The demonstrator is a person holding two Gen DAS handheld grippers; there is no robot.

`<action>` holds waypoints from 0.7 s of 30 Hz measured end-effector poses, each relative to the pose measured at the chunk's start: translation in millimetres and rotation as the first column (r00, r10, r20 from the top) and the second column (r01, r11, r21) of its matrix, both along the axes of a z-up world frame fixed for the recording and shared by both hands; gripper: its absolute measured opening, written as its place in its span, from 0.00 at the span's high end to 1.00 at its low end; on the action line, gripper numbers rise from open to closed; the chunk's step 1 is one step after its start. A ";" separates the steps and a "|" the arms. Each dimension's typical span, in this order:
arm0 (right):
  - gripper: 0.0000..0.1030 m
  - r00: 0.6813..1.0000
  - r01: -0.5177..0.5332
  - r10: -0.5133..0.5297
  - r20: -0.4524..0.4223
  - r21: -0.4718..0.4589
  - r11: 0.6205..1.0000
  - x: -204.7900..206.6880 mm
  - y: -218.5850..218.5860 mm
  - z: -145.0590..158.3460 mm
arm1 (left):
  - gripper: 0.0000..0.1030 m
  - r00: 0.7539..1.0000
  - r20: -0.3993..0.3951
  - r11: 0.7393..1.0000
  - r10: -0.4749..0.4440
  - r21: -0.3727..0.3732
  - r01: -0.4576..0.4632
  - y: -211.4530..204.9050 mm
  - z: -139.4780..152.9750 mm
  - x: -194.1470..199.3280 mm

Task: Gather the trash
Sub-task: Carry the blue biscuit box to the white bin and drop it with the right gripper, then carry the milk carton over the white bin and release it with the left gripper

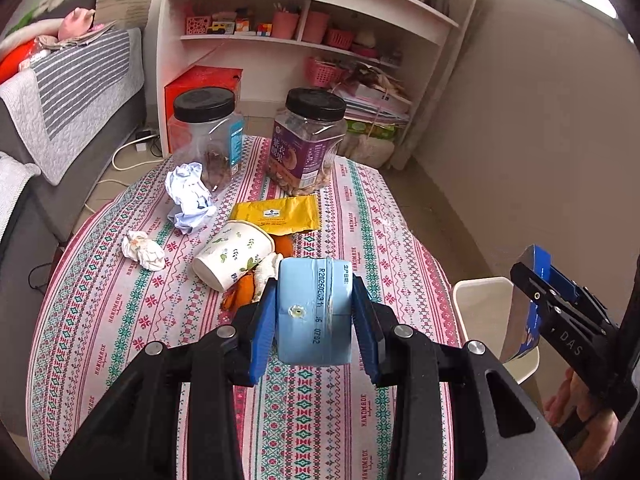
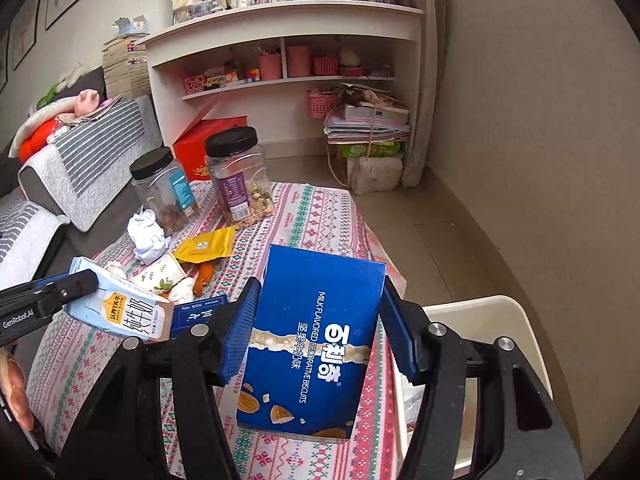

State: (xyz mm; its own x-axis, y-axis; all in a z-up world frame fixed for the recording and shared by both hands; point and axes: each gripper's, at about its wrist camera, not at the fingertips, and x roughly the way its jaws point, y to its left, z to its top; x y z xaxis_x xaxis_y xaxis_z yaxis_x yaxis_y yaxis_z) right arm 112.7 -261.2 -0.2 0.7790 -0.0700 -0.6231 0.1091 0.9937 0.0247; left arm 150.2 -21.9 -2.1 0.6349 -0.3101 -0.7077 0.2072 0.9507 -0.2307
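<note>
My left gripper [image 1: 314,312] clamps a light blue milk carton [image 1: 315,310] above the patterned tablecloth [image 1: 120,320]. My right gripper [image 2: 318,336] clamps a blue biscuit box [image 2: 316,344] beside the cream bin [image 2: 500,320].

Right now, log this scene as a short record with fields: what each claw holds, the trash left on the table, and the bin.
left claw: shut on milk carton, held above the table
right claw: shut on biscuit box, held over the table edge
trash on table: paper cup on its side, yellow wrapper, crumpled blue paper, white tissue wad, orange peel
not trash: two black-lidded jars, upright
bin: cream, beside the table, open
</note>
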 end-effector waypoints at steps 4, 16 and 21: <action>0.46 0.998 0.061 -0.061 0.017 -0.033 0.998 -7.0 -25.8 5.1 | 0.65 1.000 0.002 1.000 -0.023 -0.008 0.023 -16.0 1.5 -0.9; 0.26 0.954 0.300 -0.300 0.011 -0.083 0.950 -37.2 -118.9 14.3 | 0.65 0.988 0.008 0.988 -0.153 -0.010 0.153 -93.9 3.9 -10.3; 0.14 0.931 0.364 -0.363 0.029 -0.074 0.928 -53.7 -147.5 18.9 | 0.65 0.973 0.007 0.973 -0.229 0.009 0.229 -141.1 3.5 -17.7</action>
